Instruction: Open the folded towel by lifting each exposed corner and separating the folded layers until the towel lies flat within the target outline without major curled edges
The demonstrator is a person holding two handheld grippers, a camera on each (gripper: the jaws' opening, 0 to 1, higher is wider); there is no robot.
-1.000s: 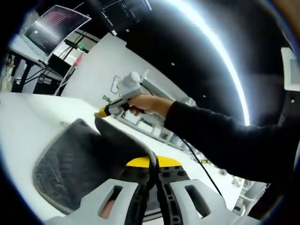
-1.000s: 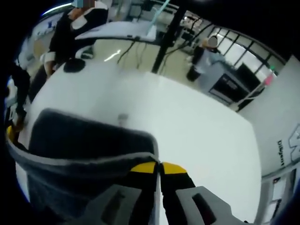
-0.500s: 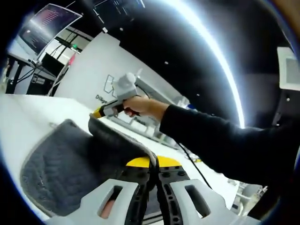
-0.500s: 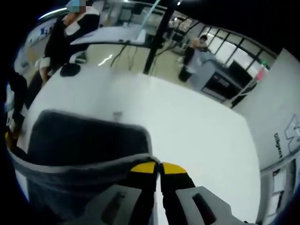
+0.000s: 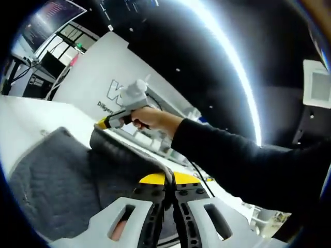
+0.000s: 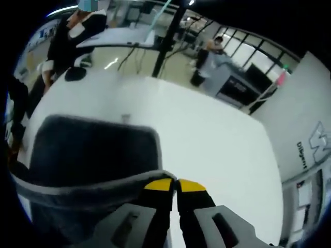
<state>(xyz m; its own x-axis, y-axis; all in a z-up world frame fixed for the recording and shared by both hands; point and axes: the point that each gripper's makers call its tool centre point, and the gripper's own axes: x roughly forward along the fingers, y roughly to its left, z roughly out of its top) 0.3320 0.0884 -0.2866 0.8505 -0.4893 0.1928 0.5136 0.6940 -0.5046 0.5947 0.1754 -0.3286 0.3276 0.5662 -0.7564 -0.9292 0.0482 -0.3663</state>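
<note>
both grippers, left gripper (image 5: 169, 182) and right gripper (image 6: 174, 183), pinch towel (image 5: 57, 181) edge.

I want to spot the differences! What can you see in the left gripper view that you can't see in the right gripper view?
The left gripper view has a hand in a dark sleeve holding the right claw, plus a long ceiling light. The right gripper view has people standing far off and a black pole. Both have the grey towel, pinched in shut yellow-tipped jaws, and the white table.
</note>
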